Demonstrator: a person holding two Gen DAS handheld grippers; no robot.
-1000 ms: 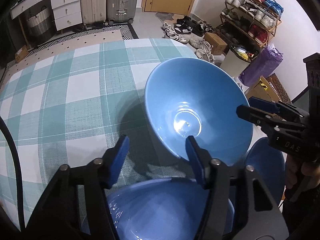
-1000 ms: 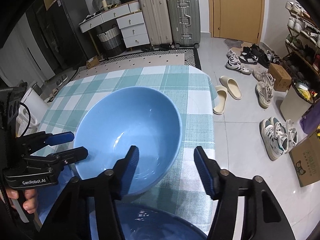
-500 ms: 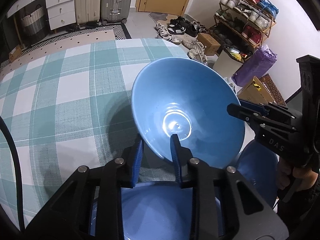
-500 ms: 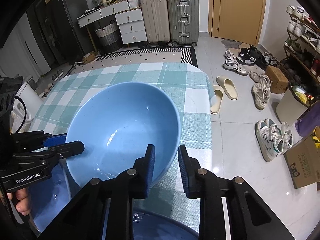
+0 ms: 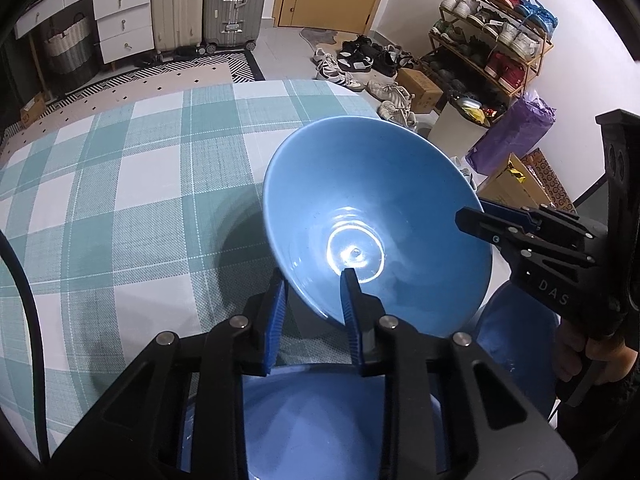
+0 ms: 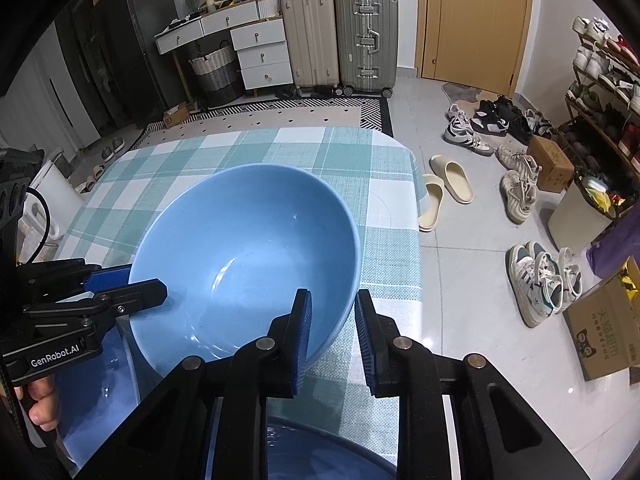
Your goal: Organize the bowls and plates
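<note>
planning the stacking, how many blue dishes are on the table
3: a bowl gripped at its rim by both tongs, a dish under the left tongs, and another under the right tongs. The tongs may hide more.

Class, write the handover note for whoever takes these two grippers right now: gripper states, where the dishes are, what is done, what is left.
Left gripper: shut on the near rim of the blue bowl.
Right gripper: shut on the same bowl's opposite rim.
The bowl sits tilted over the checked tablecloth. More blue dishes lie close below the grippers.
Done: two-sided grip made.
Left: probably lift it and stack it with the other dishes.
</note>
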